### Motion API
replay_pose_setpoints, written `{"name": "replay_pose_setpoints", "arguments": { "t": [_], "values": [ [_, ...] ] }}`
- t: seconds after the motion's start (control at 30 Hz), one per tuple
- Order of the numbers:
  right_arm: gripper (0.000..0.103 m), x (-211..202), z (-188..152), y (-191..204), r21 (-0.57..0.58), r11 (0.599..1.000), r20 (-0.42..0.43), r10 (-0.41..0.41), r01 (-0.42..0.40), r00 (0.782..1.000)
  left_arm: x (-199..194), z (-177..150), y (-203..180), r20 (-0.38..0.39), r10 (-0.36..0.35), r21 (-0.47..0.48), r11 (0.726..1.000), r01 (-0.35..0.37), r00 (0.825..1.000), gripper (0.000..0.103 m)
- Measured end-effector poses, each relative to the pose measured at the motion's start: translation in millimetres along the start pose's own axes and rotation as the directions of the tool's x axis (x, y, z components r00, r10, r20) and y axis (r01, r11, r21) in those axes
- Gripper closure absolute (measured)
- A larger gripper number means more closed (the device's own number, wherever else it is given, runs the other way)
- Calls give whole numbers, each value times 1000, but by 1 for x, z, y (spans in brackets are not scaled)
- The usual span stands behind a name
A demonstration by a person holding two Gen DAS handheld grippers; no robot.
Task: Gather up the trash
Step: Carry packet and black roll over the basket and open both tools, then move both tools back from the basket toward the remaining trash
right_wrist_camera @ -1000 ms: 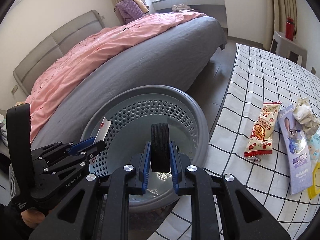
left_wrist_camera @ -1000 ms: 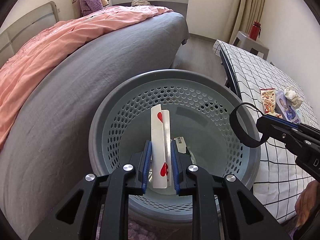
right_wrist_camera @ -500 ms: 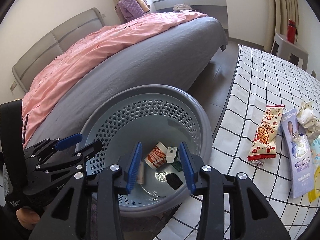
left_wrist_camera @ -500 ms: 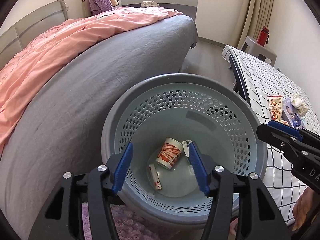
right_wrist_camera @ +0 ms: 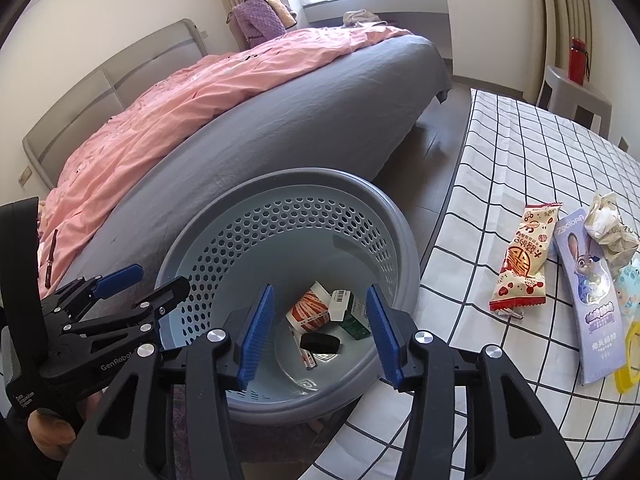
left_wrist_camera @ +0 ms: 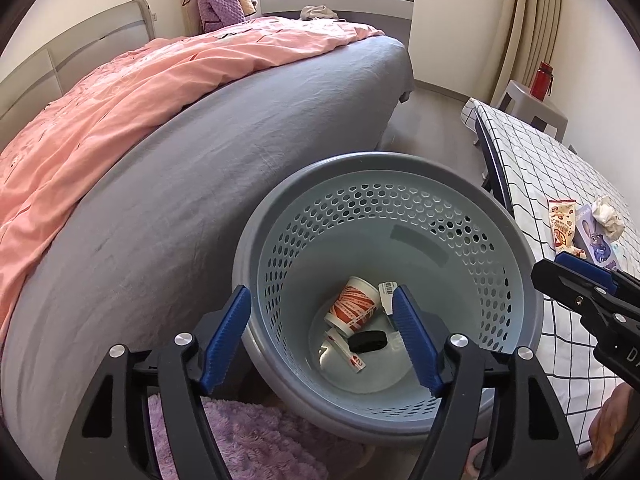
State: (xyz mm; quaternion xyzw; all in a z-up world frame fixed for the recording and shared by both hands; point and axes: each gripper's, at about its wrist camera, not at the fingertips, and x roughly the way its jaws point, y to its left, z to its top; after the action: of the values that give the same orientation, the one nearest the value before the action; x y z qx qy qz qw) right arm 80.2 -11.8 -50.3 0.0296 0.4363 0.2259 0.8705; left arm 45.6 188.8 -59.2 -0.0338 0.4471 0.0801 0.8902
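Observation:
A round grey perforated basket (left_wrist_camera: 496,224) (right_wrist_camera: 400,216) stands on the floor between the bed and the table. In its bottom lie a red-and-white paper cup (left_wrist_camera: 354,306) (right_wrist_camera: 310,310), playing cards (left_wrist_camera: 346,350) (right_wrist_camera: 306,352), a black band (left_wrist_camera: 368,342) (right_wrist_camera: 320,343) and a small box (right_wrist_camera: 352,312). My left gripper (left_wrist_camera: 322,338) is open and empty above the basket's near rim. My right gripper (right_wrist_camera: 320,330) is open and empty above the basket. On the table lie a red-and-cream snack packet (right_wrist_camera: 522,258), a purple rabbit packet (right_wrist_camera: 594,296) and crumpled paper (right_wrist_camera: 610,228).
A bed with a grey sheet (left_wrist_camera: 200,200) and pink duvet (left_wrist_camera: 120,112) lies left of the basket. A checked tablecloth (right_wrist_camera: 500,152) covers the table on the right. A purple rug (left_wrist_camera: 256,440) lies under the basket. A red bottle (right_wrist_camera: 578,60) stands on a stool at the back.
My left gripper opened and let go of the playing cards; my right gripper opened and let go of the black band. Both now lie in the basket. Both grippers have drawn back a little.

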Motion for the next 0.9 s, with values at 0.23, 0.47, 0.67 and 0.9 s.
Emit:
{"name": "replay_pose_setpoints", "arguments": {
  "t": [0.23,0.47,0.67,0.9],
  "values": [
    [53,-3,-1,0,-2,1000,5,-3,3,1000,-8,-1,2,17,18,-10,1000,-18,1000,28],
    [49,-9,-5,-2,10,1000,15,-7,7,1000,-17,-1,1,26,28,-6,1000,-28,999,27],
    [43,-18,-13,-10,33,999,20,-13,13,1000,-23,-4,-6,30,21,1,1000,-21,999,26],
    [40,-31,-30,-23,65,998,16,-28,26,999,-30,-8,-21,29,2,23,1000,-3,1000,26]
  ]
}}
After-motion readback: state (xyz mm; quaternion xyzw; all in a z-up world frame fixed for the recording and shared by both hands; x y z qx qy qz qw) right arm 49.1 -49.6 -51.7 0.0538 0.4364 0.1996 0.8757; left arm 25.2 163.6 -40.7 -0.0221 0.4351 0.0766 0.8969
